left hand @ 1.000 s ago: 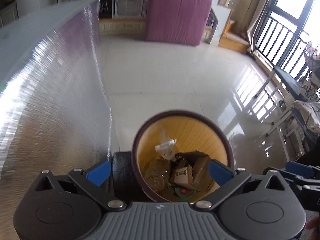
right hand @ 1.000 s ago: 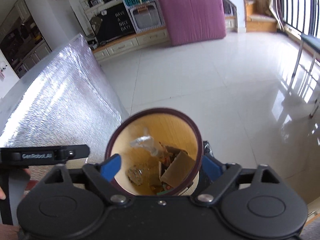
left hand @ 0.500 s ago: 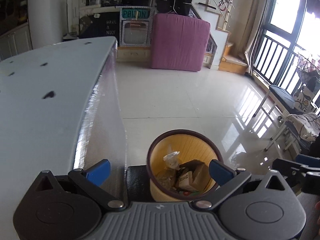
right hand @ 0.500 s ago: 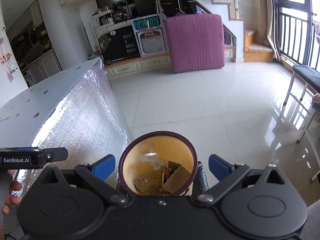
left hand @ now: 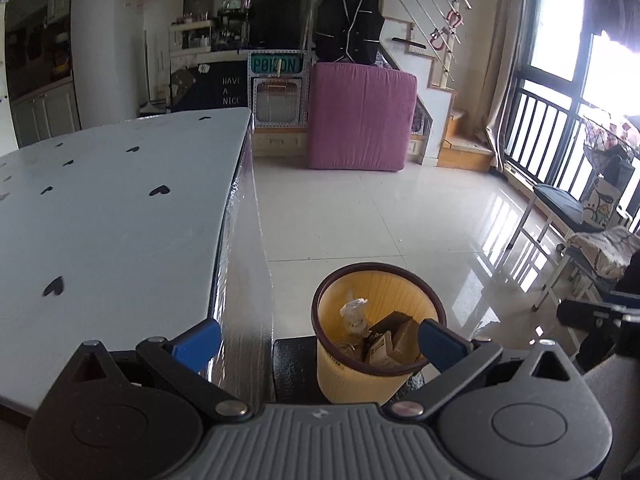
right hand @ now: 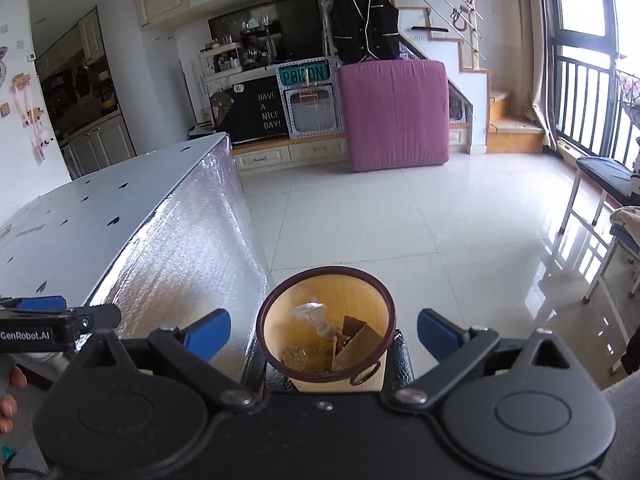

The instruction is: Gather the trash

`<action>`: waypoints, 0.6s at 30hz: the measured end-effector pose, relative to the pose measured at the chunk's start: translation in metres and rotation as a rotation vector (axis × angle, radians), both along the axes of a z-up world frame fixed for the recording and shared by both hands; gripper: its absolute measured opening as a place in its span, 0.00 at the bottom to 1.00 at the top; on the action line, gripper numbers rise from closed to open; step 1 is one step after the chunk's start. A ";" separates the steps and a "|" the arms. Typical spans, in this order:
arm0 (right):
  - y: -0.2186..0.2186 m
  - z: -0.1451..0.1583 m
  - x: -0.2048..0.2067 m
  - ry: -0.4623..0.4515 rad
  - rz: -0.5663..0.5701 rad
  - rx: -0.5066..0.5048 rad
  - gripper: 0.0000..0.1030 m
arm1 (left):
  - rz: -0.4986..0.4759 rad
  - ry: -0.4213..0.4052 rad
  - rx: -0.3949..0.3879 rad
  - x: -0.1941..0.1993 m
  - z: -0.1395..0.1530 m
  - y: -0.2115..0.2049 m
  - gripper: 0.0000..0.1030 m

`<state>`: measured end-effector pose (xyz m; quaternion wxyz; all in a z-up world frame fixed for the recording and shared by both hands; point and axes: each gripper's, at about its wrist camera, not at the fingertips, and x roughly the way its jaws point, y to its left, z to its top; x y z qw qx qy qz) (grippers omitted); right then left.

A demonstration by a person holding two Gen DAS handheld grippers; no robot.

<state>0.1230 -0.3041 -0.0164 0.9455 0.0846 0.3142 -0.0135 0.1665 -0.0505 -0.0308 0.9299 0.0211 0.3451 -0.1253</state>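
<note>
Left of the left gripper (left hand: pixel 318 340), a grey-blue table (left hand: pixel 112 216) dotted with small dark hearts runs away from the camera, its near side wrapped in silvery foil (right hand: pixel 192 264); that gripper's blue-tipped fingers (left hand: pixel 198 340) are spread wide and carry nothing. Just ahead, between the fingers and below them, a yellow trash bin (left hand: pixel 378 376) with a dark rim stands on the pale tiled floor (left hand: pixel 360 216) close beside the table's foil side, and inside it lie a crumpled clear wrapper (left hand: pixel 354 312) and cardboard scraps (left hand: pixel 390 340). From the right wrist view the right gripper (right hand: pixel 324 330) is likewise parted wide and empty, the same bin sitting between its blue fingers (right hand: pixel 438 332), with the left gripper visible at the left edge above the foil. Farther ahead of both grippers, a pink mattress (left hand: pixel 362 116) leans upright against the cabinets, a black vest (right hand: pixel 364 16) hanging above it. To the right, a staircase (right hand: pixel 496 100) rises, and beyond it tall windows with a dark railing (left hand: pixel 552 132) stand behind a bench (right hand: pixel 608 176)
</note>
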 end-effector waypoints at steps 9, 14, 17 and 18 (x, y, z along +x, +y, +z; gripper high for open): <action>0.004 0.000 -0.035 -0.034 -0.041 -0.046 0.98 | -0.010 -0.051 0.013 -0.038 -0.006 0.008 1.00; 0.015 -0.004 -0.052 -0.048 -0.039 -0.081 0.98 | 0.005 -0.064 0.003 -0.052 -0.011 0.013 1.00; 0.022 -0.007 -0.060 -0.056 -0.037 -0.106 0.98 | 0.016 -0.067 -0.007 -0.057 -0.015 0.018 1.00; 0.023 -0.008 -0.062 -0.057 -0.035 -0.112 0.98 | 0.021 -0.066 -0.014 -0.057 -0.016 0.019 1.00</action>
